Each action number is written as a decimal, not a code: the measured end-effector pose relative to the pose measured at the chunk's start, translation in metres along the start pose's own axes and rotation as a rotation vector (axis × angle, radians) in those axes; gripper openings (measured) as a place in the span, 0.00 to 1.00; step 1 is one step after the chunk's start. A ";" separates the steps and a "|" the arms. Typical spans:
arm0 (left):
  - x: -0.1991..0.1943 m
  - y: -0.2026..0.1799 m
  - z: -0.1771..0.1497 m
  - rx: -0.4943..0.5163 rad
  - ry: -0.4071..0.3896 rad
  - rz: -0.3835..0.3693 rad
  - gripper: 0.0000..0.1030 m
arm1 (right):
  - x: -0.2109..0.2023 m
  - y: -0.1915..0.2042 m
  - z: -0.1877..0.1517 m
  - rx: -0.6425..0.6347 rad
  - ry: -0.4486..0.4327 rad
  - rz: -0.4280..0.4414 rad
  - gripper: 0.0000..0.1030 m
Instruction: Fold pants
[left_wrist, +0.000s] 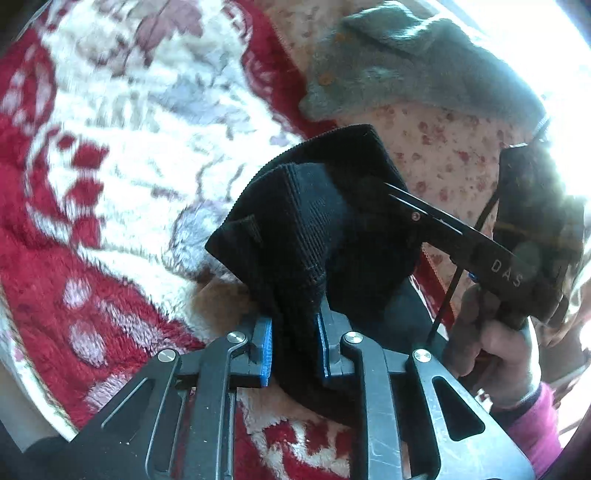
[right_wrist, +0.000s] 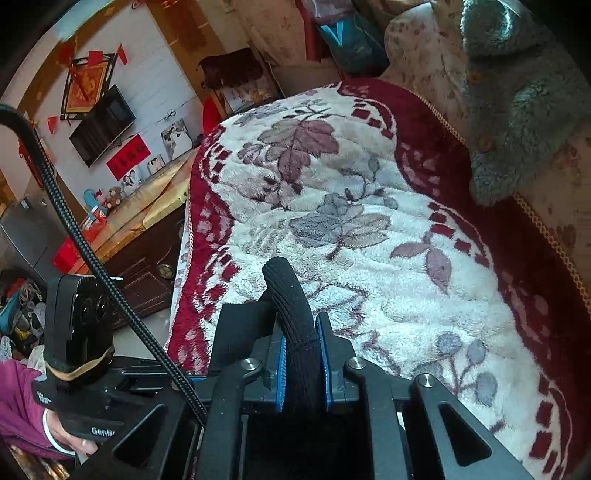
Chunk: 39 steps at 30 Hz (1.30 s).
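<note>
Two grips: left hand-held gripper (left_wrist: 294, 345) and right hand-held gripper (right_wrist: 303, 363) each pinch a bunched edge of the black pants (left_wrist: 314, 229), jaws nearly together.
Slip risk: the thick ribbed band could creep out of the blue pads (right_wrist: 281, 369) if pulled unevenly.
Pose: both tilt downward, side by side.
Pants: lifted above the floral blanket (right_wrist: 369, 229).
Snag risk: grey garment (right_wrist: 524, 103) beyond.

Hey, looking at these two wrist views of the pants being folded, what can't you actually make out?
- Most of the black pants: both views show only the bunched part by the left gripper and right gripper; the rest is cut off below.
- Blanket pattern, left wrist view: blurred.
- Upper right corner, left wrist view: washed out by glare.
- Person: only a hand shows, cut off by the edge.
</note>
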<state>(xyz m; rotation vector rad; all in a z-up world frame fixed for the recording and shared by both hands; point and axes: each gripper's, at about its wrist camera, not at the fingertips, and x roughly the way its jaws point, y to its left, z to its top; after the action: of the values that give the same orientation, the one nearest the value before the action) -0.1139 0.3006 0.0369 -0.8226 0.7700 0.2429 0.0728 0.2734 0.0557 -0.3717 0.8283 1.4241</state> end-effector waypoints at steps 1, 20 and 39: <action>-0.004 -0.004 0.000 0.020 -0.013 0.000 0.17 | -0.005 0.001 0.000 0.001 -0.010 -0.003 0.13; -0.070 -0.168 -0.046 0.428 -0.119 -0.174 0.17 | -0.211 0.024 -0.065 0.076 -0.278 -0.144 0.13; 0.015 -0.286 -0.184 0.723 0.150 -0.239 0.16 | -0.316 -0.026 -0.277 0.439 -0.348 -0.306 0.14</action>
<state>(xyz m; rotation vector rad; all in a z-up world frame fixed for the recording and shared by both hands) -0.0626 -0.0278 0.1096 -0.2386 0.8141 -0.3067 0.0404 -0.1457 0.0816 0.0848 0.7353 0.9517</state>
